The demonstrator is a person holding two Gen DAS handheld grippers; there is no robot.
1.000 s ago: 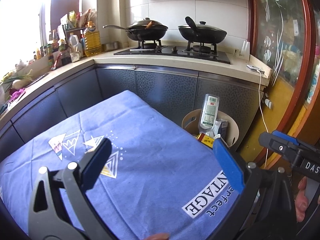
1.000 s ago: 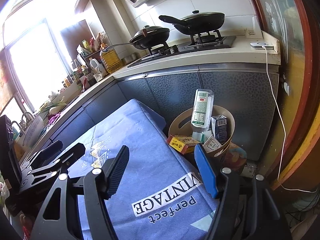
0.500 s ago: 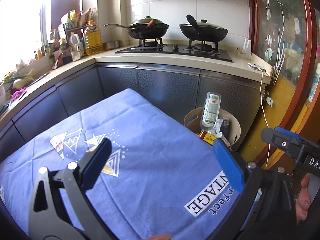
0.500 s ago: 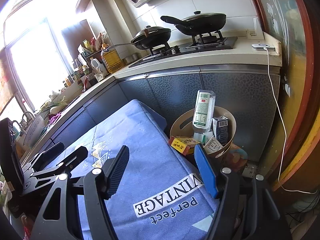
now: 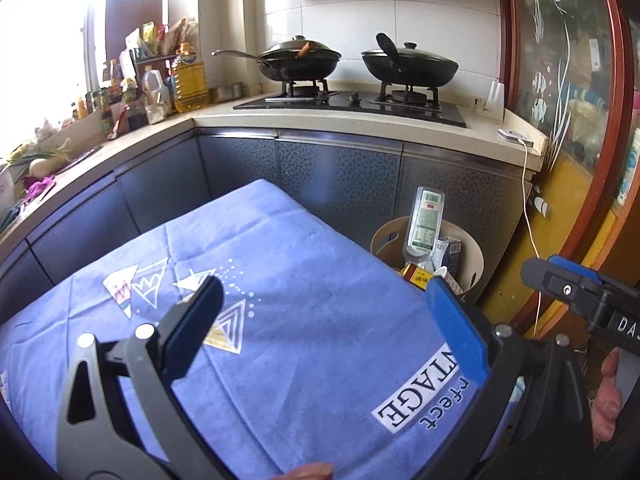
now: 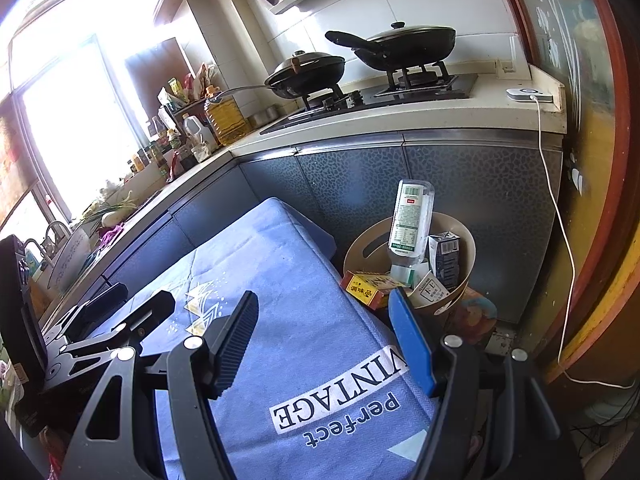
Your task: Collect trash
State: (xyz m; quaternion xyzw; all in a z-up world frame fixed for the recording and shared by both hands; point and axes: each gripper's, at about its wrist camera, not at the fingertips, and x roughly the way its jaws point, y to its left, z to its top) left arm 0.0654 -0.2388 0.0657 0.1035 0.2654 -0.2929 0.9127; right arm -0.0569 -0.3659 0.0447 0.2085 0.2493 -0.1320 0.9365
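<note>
Right wrist view: right gripper [image 6: 324, 344] hovering over blue cloth [image 6: 288, 280], jaws spread wide, gripping nothing. Left gripper [image 5: 324, 328] likewise gaping, empty, poised above same cloth. Cloth lying bare of litter, so collecting looking finished. Beyond, at one o'clock off the blue fingertip [image 6: 404, 320], beige bin [image 6: 466, 256] standing beside the cloth edge, holding upended bottle [image 6: 410, 224], yellow box [image 6: 366, 286], dark carton [image 6: 444, 252]. Farther back, two pans [image 6: 400, 46] sitting on the stove.

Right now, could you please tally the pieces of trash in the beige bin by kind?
Clear plastic bottle with a green-and-white label: 1
Dark blue drink carton: 1
Yellow-and-red flat box: 1
White printed paper cup: 1
Total: 4, all in the beige round bin
</note>
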